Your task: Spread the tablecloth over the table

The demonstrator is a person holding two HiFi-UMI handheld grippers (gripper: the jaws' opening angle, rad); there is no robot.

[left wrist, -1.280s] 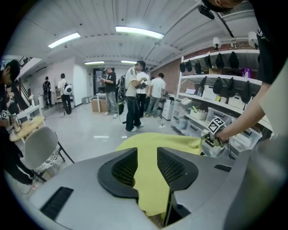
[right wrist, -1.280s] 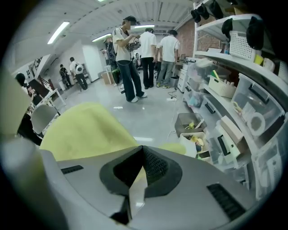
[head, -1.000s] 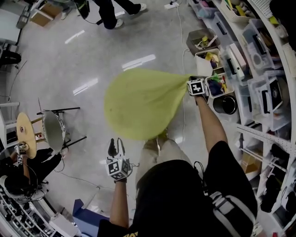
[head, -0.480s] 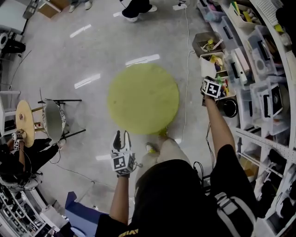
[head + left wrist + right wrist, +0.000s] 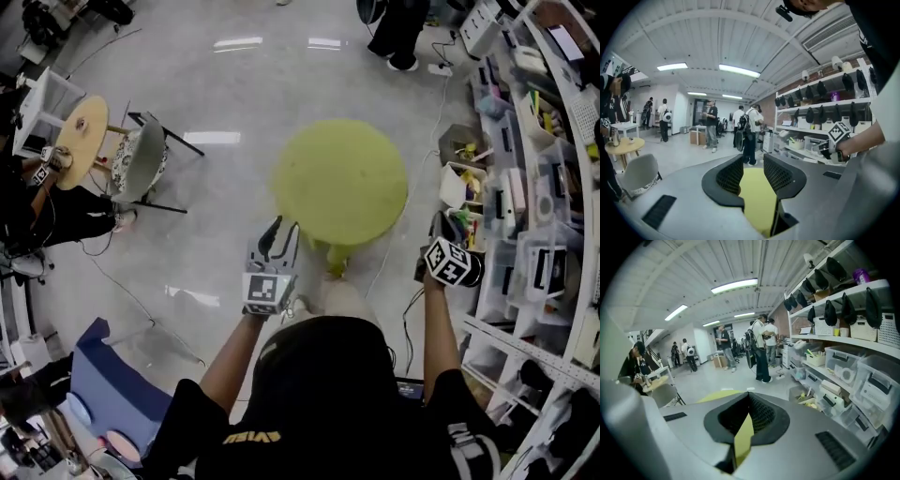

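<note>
The yellow-green tablecloth (image 5: 342, 178) lies as a flat round disc over the table in the middle of the head view. My left gripper (image 5: 279, 232) is at the cloth's near-left edge with its jaws open. The cloth (image 5: 757, 197) shows between and beyond them in the left gripper view, and the pads do not press on it. My right gripper (image 5: 439, 227) hangs off to the right of the table, apart from the cloth, jaws shut (image 5: 749, 404). A thin yellow-green sliver (image 5: 742, 439) shows in the slit between them; what it is I cannot tell.
Shelves with plastic bins (image 5: 525, 187) line the right side, close to my right arm. A cable (image 5: 417, 178) runs across the floor beside the table. A grey chair (image 5: 139, 161) and a small round wooden table (image 5: 80, 141) stand at the left. A person (image 5: 398, 28) stands at the back.
The cloth, billowing from my right gripper's hold a second ago, now lies flat and round on the table. The right gripper let go and drew back to the right. The left gripper rose toward the table's edge.
</note>
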